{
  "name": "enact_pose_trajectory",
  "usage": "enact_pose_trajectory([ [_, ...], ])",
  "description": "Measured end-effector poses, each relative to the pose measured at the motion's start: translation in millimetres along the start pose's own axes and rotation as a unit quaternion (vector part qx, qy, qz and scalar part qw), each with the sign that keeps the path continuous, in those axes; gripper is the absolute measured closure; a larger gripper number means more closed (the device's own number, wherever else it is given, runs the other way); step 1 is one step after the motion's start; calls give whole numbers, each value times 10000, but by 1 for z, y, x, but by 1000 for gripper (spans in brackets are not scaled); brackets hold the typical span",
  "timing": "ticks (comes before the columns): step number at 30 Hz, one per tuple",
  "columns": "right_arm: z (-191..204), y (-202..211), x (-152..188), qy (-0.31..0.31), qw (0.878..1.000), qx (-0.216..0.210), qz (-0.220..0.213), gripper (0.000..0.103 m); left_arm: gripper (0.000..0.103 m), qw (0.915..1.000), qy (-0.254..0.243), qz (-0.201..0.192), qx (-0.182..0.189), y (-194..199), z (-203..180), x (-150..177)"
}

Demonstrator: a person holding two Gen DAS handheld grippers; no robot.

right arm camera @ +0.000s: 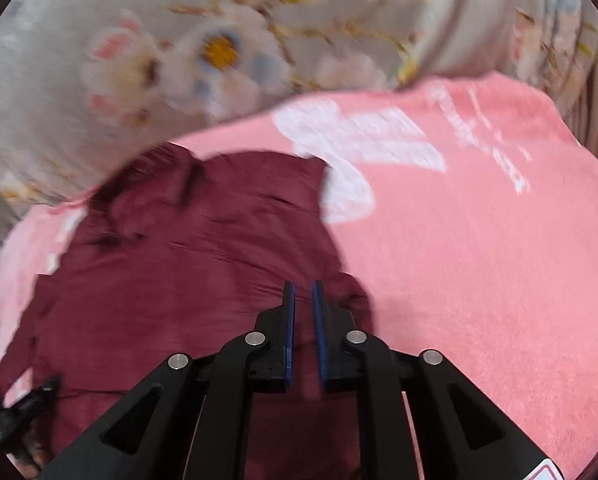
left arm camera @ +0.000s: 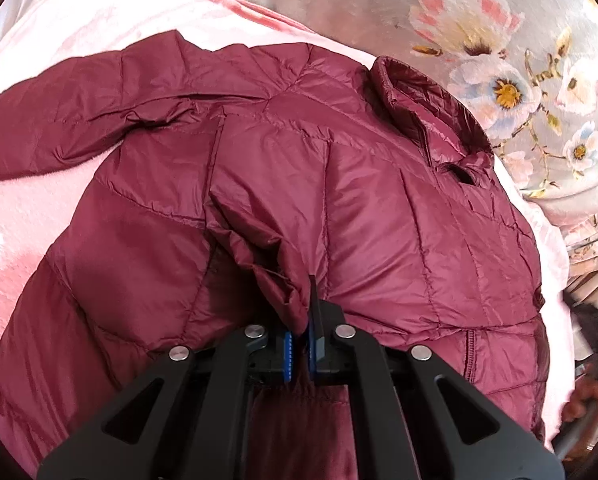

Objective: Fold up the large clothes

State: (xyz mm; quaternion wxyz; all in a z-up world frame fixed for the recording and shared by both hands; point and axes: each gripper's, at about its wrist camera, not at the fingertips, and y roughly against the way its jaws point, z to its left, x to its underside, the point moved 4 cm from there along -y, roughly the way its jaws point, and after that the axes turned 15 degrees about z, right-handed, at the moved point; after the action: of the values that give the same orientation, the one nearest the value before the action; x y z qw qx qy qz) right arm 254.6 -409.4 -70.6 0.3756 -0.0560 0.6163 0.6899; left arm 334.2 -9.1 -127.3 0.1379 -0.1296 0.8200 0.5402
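Surrounding jacket [left arm camera: 259, 168]: pink blanket [left arm camera: 59, 20], seemingly floral bedding [left arm camera: 379, 8]

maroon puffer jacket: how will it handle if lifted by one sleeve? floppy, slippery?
Probably floppy: the jacket sags in soft creases where the left tongs pinch a fold. Likely slippery too, as its shell is glossy. It looks light for its bulk, being thin and quilted, so it may drag along the pink blanket rather than lift clear.

one maroon jacket [left arm camera: 283, 184], one pink blanket [right arm camera: 479, 280], one floral sheet [left arm camera: 499, 40]
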Motion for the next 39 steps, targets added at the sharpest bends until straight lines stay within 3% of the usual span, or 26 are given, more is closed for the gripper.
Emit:
enact_pose_trajectory([
  [5, 91, -12, 11, 952, 9915, -742, 485, 95, 98, 10000, -15, -40, -3, 0, -1, -1],
  [10, 130, -62, 35, 1351, 9849, -577, 915, 96, 98, 9999, 13, -52, 109, -1, 3, -1],
  [15, 123, -85, 54, 1297, 9854, -485, 986, 101, 97, 9999, -30, -72, 90, -2, 3, 0],
  [23, 117, -72, 42, 1271, 9846, -596, 1038, 103, 95, 10000, -21, -72, 65, 5, 4, -1],
  [25, 108, -47, 21, 1295, 9887, -421, 629, 102, 87, 9999, -8, -154, -23, 21, 5, -5],
  [27, 92, -26, -11, 1228, 9920, -96, 259, 99, 64, 9990, 157, -402, -105, 48, 10, -13],
  [29, 73, -22, -38, 988, 9949, 20, 206, 99, 48, 9968, 326, -718, -157, 77, 15, -22],
  [32, 44, -36, -68, 480, 9984, 115, 273, 93, 44, 9921, 521, -1133, -140, 112, 15, -37],
  [34, 38, -49, -76, 331, 9989, 41, 333, 93, 43, 9940, 370, -1023, 49, 111, 3, -48],
  [36, 37, -65, -79, 319, 9989, 71, 346, 93, 43, 9979, 144, -597, 191, 86, -14, -55],
  [39, 27, -84, -82, 219, 9985, 331, 367, 96, 43, 9999, -50, -98, 55, 38, -31, -55],
])
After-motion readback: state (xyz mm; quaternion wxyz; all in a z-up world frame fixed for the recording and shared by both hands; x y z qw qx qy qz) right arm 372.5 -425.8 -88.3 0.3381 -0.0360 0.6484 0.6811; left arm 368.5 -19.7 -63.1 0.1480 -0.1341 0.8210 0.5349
